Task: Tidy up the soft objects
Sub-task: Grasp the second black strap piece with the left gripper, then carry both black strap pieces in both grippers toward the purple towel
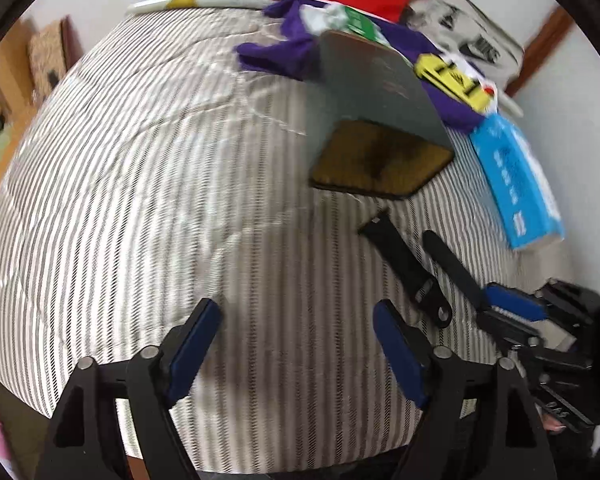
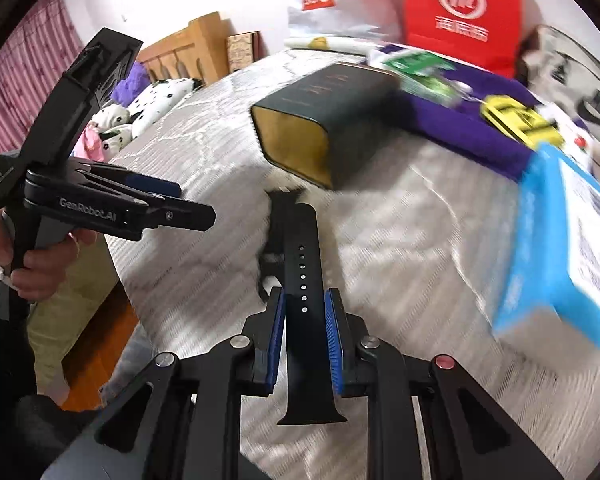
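my right hand-held gripper (image 2: 305, 300) is clamped on a black watch strap (image 2: 300, 276), its blue pads pressing both edges, the strap lifted over the striped bed (image 1: 140, 168). a second strap piece (image 1: 404, 264) sits just beside it. my left hand-held gripper (image 1: 296, 322) hangs above bare bedding with its jaws apart and nothing between them. a dark green box (image 2: 328, 120) lies on its side ahead, near a purple cloth (image 2: 460, 128) and a blue carton (image 2: 560, 248).

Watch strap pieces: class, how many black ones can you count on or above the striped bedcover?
2. One strap piece is clamped in the right gripper; the other strap piece lies on the bedcover beside it, below the dark open box. Others may be hidden.
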The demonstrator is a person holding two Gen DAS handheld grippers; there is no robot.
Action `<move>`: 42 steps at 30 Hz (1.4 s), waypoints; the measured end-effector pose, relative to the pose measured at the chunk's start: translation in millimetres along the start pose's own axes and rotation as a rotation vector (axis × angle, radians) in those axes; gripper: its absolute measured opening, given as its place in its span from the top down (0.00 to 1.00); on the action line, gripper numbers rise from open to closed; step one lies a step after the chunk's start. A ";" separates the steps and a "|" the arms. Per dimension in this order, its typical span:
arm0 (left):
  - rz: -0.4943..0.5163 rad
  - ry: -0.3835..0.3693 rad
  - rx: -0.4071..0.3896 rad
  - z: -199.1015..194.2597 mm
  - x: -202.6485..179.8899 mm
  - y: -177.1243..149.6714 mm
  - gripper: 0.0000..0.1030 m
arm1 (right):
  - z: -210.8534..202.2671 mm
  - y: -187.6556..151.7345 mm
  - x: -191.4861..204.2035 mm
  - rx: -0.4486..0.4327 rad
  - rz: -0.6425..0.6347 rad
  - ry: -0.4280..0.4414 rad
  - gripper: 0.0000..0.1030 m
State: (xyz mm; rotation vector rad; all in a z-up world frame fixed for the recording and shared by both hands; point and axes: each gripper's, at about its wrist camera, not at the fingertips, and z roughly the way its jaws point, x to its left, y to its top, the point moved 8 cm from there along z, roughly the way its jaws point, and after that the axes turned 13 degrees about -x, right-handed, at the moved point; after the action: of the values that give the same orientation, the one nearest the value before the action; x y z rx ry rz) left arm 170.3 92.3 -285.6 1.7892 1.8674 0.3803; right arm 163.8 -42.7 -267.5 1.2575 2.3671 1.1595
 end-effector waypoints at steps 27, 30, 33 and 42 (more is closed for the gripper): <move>0.085 0.213 -0.013 9.7 -26.5 -11.6 0.12 | -75.0 -75.8 -90.0 -0.069 0.209 -0.236 0.80; 0.081 0.215 -0.034 6.8 -14.1 -9.4 0.13 | -74.6 -75.2 -90.6 -0.078 0.221 -0.251 0.80; 0.105 0.160 -0.066 13.4 -23.8 -2.6 0.16 | -71.3 -72.1 -92.0 -0.087 0.222 -0.271 0.80; 0.250 0.070 -0.196 20.1 -57.3 13.6 0.74 | -60.6 -60.1 -99.4 -0.114 0.257 -0.282 0.72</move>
State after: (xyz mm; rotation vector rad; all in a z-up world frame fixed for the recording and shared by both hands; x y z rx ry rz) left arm 192.2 34.0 -284.9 1.8966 1.5917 0.7010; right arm 156.9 -172.1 -287.0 1.6012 1.9548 1.0838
